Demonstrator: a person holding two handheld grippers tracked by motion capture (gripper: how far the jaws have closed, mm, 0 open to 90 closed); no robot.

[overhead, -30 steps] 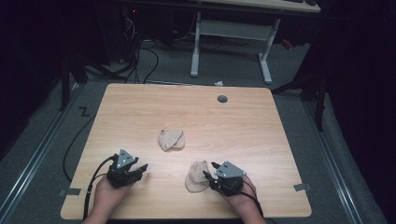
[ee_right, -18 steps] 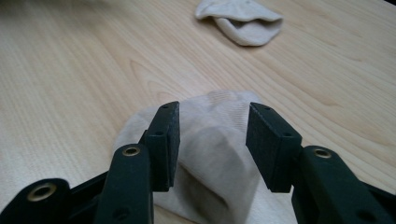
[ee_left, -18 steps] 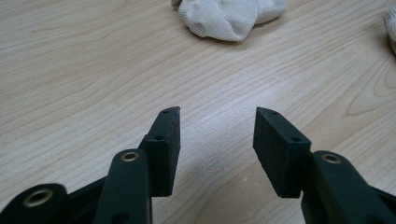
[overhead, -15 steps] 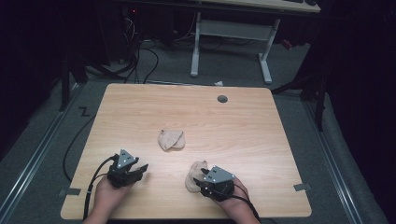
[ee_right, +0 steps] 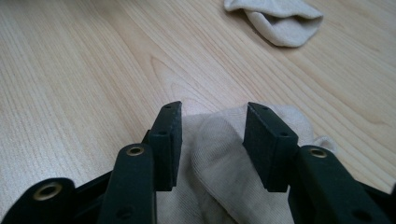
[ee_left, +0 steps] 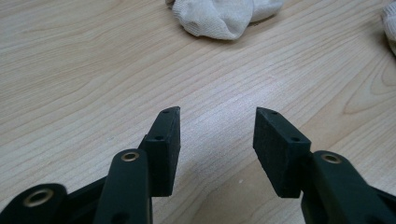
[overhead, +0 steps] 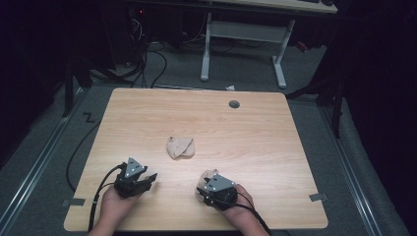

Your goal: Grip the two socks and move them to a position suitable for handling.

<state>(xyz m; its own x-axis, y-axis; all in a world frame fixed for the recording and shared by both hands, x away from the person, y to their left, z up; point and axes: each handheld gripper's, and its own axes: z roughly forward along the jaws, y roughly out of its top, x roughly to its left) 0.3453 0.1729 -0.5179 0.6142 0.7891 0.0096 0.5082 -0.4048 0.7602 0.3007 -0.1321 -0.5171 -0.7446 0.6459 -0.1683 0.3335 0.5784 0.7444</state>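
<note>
Two beige socks lie on the wooden table (overhead: 246, 132). One folded sock (overhead: 180, 147) (ee_left: 226, 16) (ee_right: 278, 19) rests near the table's middle. The other sock (overhead: 205, 178) (ee_right: 224, 154) lies near the front edge under my right gripper (overhead: 202, 191) (ee_right: 212, 116), whose jaws stand open astride it, one on each side of a fold. My left gripper (overhead: 147, 181) (ee_left: 217, 114) hovers open over bare wood at the front left, with nothing between its jaws. An edge of the second sock (ee_left: 390, 21) shows at the far right of the left gripper view.
A round grommet hole (overhead: 234, 104) sits near the table's back edge. Behind the table stand white desk legs (overhead: 206, 44) and cables on a grey floor. Tape marks (overhead: 316, 197) lie on the table's front corners.
My right gripper has slid left and back toward the front edge, coming over the near sock. The left gripper has stayed where it was.
</note>
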